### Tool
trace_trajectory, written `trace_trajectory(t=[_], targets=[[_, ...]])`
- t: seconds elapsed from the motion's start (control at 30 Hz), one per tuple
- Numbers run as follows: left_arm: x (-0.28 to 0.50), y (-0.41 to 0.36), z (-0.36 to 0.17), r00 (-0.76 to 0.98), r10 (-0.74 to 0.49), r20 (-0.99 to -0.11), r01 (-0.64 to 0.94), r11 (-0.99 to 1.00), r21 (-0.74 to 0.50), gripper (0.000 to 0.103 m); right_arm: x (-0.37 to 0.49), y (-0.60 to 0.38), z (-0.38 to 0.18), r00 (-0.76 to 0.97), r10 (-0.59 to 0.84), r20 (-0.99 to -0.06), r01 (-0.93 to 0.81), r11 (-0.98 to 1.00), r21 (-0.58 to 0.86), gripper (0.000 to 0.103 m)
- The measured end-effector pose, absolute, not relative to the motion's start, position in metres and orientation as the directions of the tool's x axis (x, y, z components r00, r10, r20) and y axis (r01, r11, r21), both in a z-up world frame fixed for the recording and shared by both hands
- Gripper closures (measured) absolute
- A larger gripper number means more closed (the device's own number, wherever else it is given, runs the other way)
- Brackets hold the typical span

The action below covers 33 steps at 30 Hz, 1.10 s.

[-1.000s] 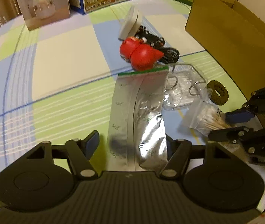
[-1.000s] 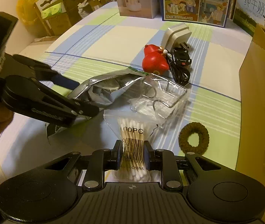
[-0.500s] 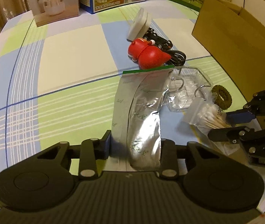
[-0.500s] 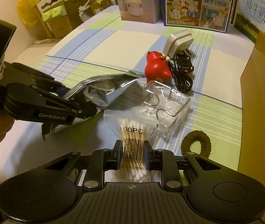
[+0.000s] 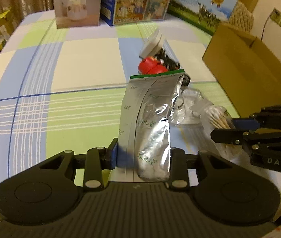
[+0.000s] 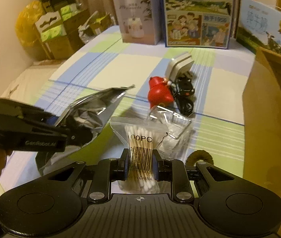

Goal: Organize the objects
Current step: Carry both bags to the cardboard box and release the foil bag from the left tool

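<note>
Lifted foil pouch [image 5: 148, 119] clears checked cloth [image 5: 77, 69].

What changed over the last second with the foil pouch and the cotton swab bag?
The left hand-held gripper closed from open onto the foil pouch and raised it off the checked cloth. The right hand-held gripper, shut on the cotton swab bag throughout, lifted it too. The red toy, charger, clear plastic pack and cardboard box stayed put.

Foil pouch [image 6: 93, 109] lies left of cotton swab bag [image 6: 140, 136], toy [image 6: 159, 94] behind
</note>
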<state>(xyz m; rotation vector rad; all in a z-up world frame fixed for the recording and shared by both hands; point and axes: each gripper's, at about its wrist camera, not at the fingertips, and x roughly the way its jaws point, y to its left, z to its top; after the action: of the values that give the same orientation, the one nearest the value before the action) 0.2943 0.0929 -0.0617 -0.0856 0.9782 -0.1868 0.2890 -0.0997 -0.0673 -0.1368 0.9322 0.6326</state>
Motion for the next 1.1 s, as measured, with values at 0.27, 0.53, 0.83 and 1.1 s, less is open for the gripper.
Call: trace_trajectory(t=[0.27,0.53,0.83,1.1], targets=[[0.259,0.066,-0.027,0.622,-0.202,-0.756,0.07,0.977,-0.203,0.073,0.268,-0.124,-0.038,0.539,0.435,-0.721,-0.483,0.861,0.158,0.083],[0.228,0.042,0.008,0.666,-0.205,-0.718,0.067,0.974,-0.216,0.073,0.237,-0.157,0.006,0.619,0.43,-0.658,-0.427,0.887,0.177,0.083],[0.191,0.013,0.044,0.697,-0.211,-0.685,0.092,0.974,-0.207,0.073,0.2,-0.191,0.045,0.671,0.41,-0.618,-0.418,0.897,0.142,0.083],[0.173,-0.017,0.063,0.707,-0.236,-0.667,0.14,0.971,-0.195,0.073,0.183,-0.231,0.068,0.71,0.376,-0.595,-0.38,0.916,0.125,0.083]])
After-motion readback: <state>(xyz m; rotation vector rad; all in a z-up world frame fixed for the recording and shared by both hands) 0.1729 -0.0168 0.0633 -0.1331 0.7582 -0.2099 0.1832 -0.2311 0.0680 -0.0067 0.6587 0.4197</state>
